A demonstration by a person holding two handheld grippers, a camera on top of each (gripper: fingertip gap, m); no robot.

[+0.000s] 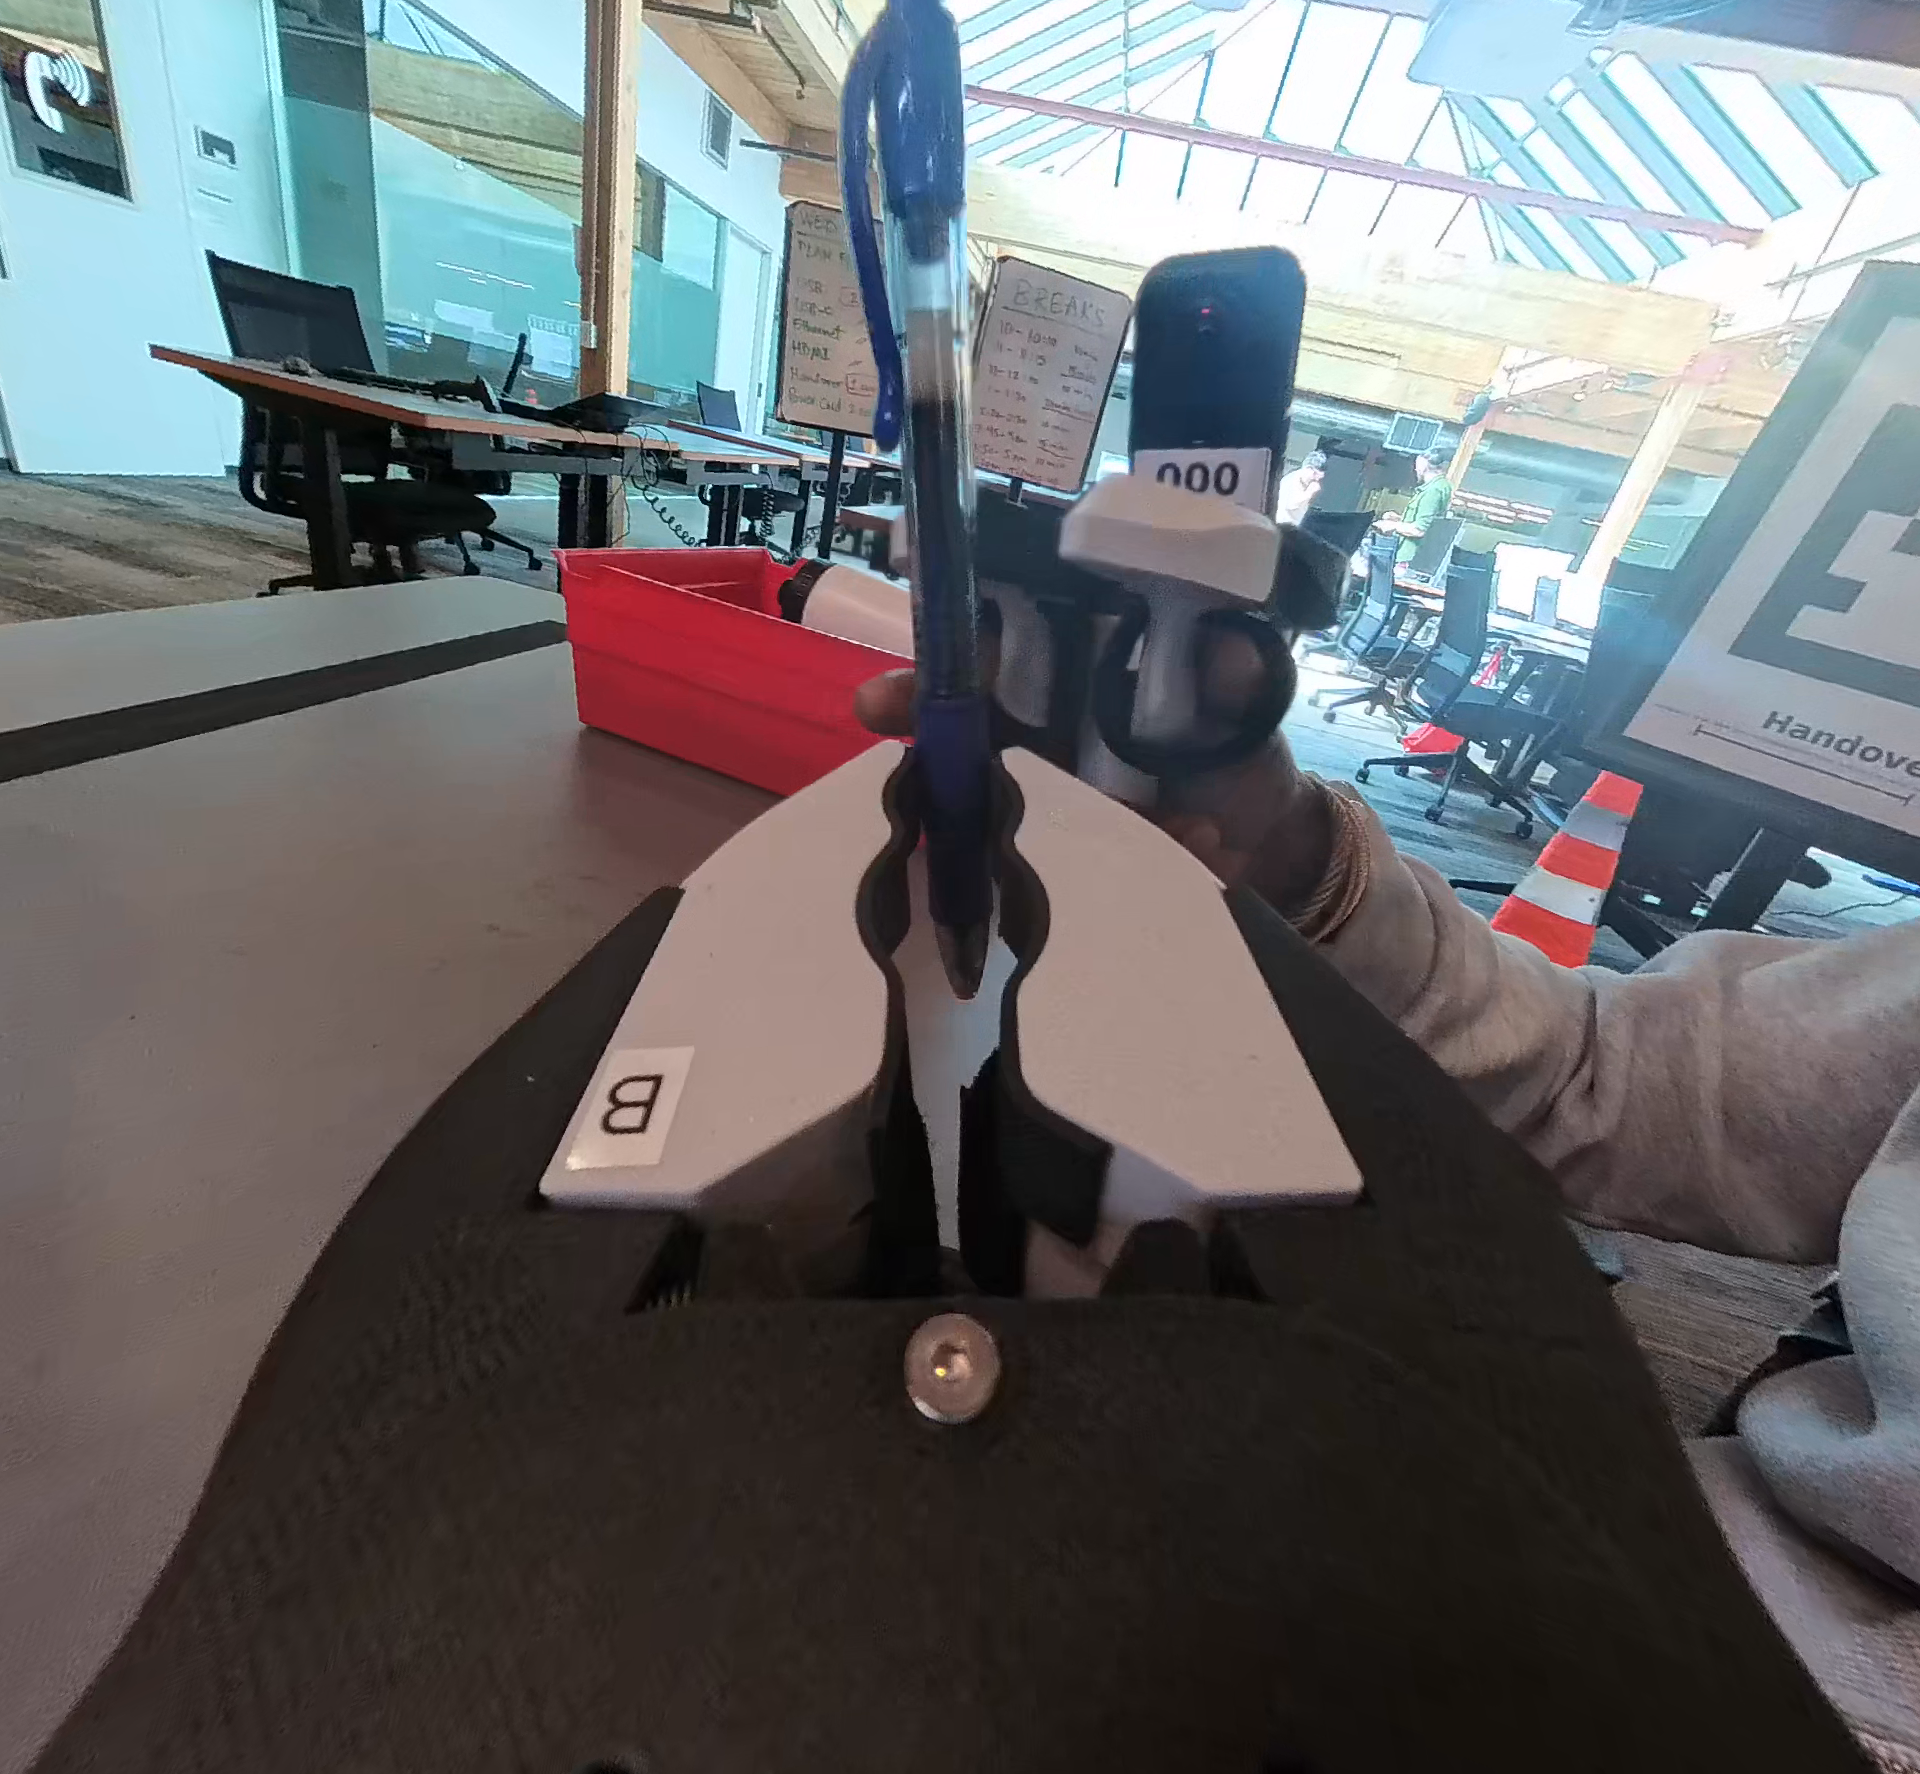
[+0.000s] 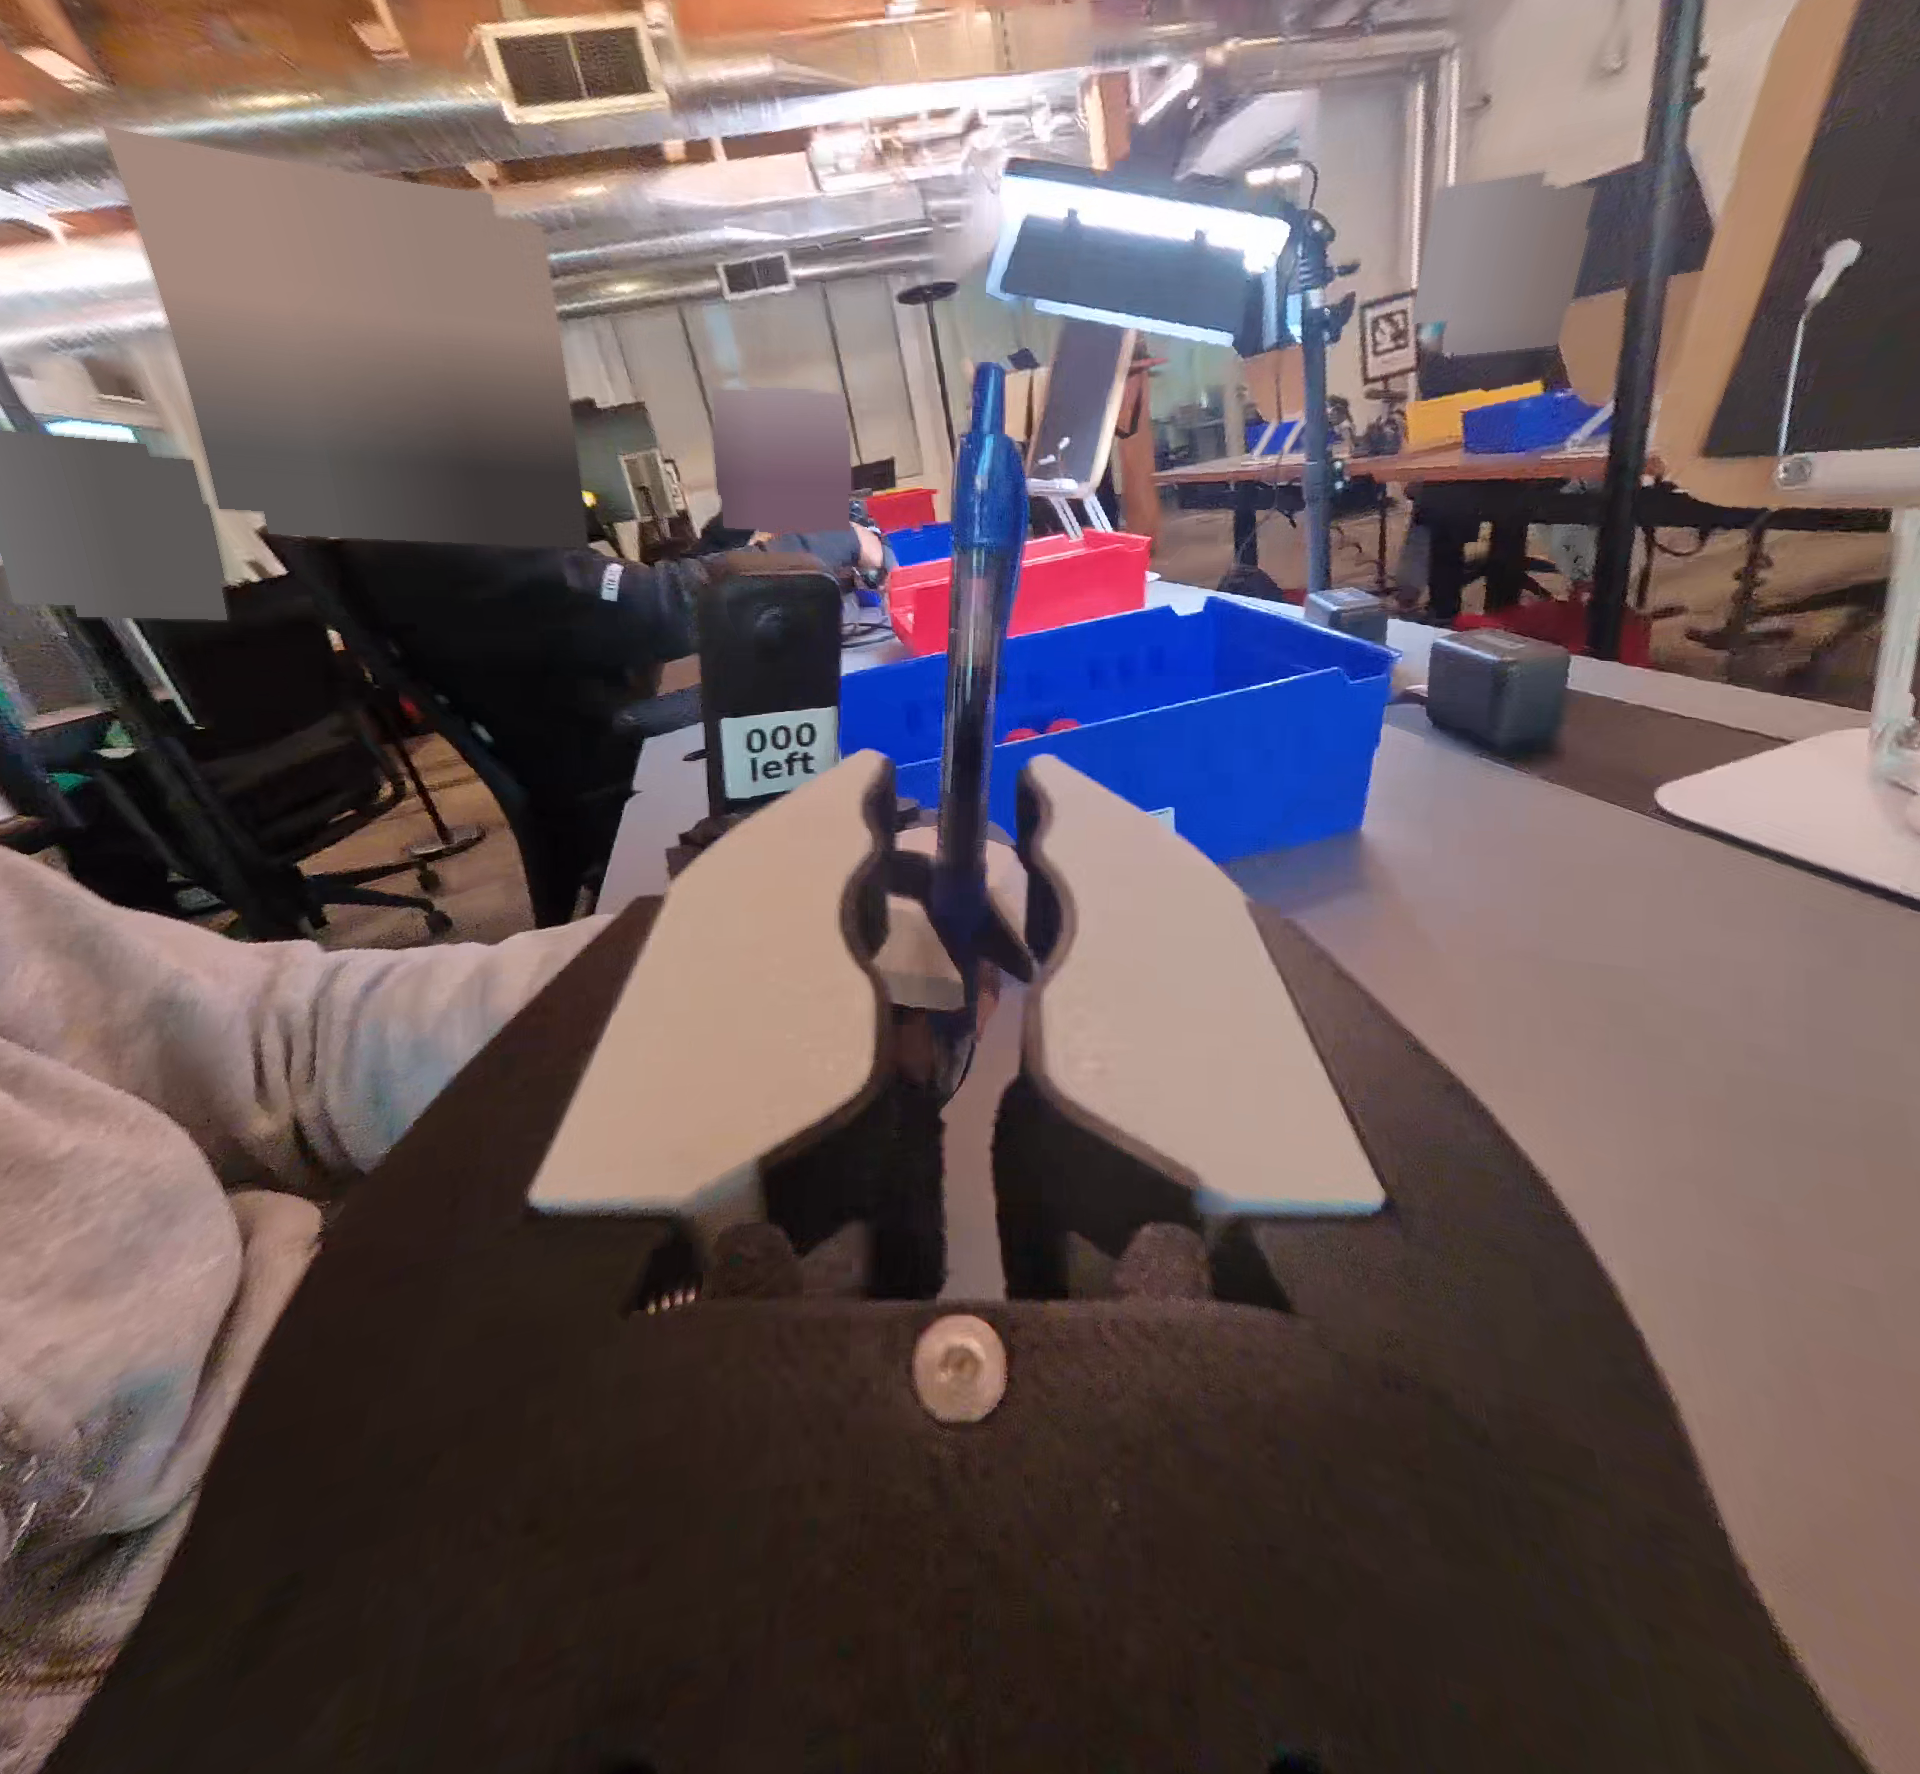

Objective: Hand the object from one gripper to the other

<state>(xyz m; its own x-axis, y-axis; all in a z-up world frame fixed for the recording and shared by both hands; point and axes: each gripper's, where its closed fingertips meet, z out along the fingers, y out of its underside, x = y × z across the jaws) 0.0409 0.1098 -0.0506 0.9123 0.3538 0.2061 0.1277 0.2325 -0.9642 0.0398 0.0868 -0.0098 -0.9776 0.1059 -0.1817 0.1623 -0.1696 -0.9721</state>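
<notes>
A blue pen with a clear barrel [image 1: 925, 374] stands upright, tip down. My left gripper [image 1: 951, 768] is shut on its blue rubber grip, with the pen's tip just below the pads. The pen also shows in the right wrist view [image 2: 977, 581], where it rises between the white fingers of my right gripper [image 2: 958, 779]. Those fingers stand apart on either side of it, with a gap on the left. The right gripper's black camera body [image 1: 1210, 353] faces me just behind the pen. The left gripper's camera body [image 2: 769, 664] shows beyond the right fingers.
The grippers meet above a grey table [image 1: 312, 893]. On it are a red bin [image 1: 707, 644], a blue bin [image 2: 1195, 737], a small dark box [image 2: 1496, 685] and a white stand base [image 2: 1808, 820]. A marker board [image 1: 1818, 529] and a traffic cone [image 1: 1569, 862] are on the right. My right fingertips sit around 4 centimeters from my left ones.
</notes>
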